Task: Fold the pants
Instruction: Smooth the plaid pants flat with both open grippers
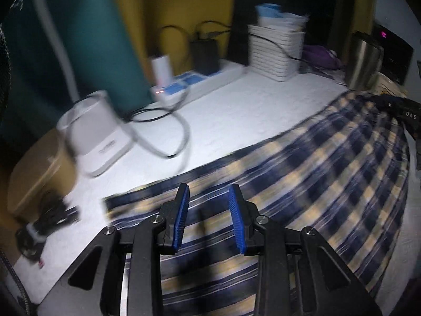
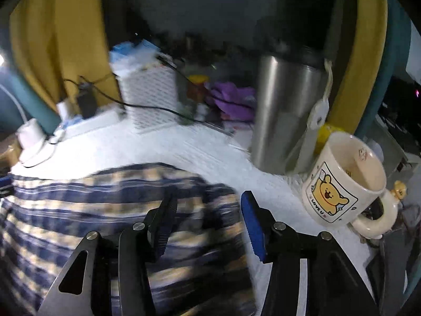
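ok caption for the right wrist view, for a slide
Open right gripper above plaid pants beside a bear mug and steel tumbler.

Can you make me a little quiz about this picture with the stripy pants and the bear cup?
1. True or false: the left tool is squeezing the plaid pants.
2. What stands right beside the bear mug? A) a steel tumbler B) a teapot C) a shoe
3. Fill in: the pants lie on a ____ cover.

Key:
1. False. Its blue pads are apart, with nothing between them.
2. A
3. white

The right tool is open too, over the pants' edge.
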Available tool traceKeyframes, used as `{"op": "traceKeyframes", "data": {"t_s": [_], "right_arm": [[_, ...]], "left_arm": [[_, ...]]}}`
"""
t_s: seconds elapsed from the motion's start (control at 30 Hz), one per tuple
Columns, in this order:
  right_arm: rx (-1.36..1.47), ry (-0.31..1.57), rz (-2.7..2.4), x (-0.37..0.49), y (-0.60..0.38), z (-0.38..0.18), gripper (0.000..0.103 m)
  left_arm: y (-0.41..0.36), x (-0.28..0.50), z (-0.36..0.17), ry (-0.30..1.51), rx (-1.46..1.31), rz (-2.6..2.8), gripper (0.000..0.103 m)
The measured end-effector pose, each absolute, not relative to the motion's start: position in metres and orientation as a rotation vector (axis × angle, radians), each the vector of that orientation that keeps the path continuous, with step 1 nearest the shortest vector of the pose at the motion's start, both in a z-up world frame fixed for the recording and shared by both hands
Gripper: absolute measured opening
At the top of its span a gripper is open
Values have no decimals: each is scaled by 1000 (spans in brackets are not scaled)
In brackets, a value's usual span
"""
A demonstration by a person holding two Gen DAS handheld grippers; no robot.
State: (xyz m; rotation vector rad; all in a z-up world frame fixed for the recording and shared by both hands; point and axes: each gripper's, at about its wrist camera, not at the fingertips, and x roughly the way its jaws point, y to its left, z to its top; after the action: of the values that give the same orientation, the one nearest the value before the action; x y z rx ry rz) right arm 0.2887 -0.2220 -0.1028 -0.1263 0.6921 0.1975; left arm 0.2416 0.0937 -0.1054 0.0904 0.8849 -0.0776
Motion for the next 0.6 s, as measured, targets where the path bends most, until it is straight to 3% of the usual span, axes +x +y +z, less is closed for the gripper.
{"op": "traceKeyframes", "data": {"t_s": [0.1, 0.37, 0.6], "right_arm": [[-105, 678, 270, 271, -202, -99, 81], [-149, 769, 439, 275, -139, -126, 82], [-193, 828, 350, 299, -141, -156, 82]], "left_arm": [[75, 253, -111, 916, 88, -97, 30], [55, 282, -136, 963, 28, -121, 30], [63, 290, -140, 921, 51, -120, 32]]}}
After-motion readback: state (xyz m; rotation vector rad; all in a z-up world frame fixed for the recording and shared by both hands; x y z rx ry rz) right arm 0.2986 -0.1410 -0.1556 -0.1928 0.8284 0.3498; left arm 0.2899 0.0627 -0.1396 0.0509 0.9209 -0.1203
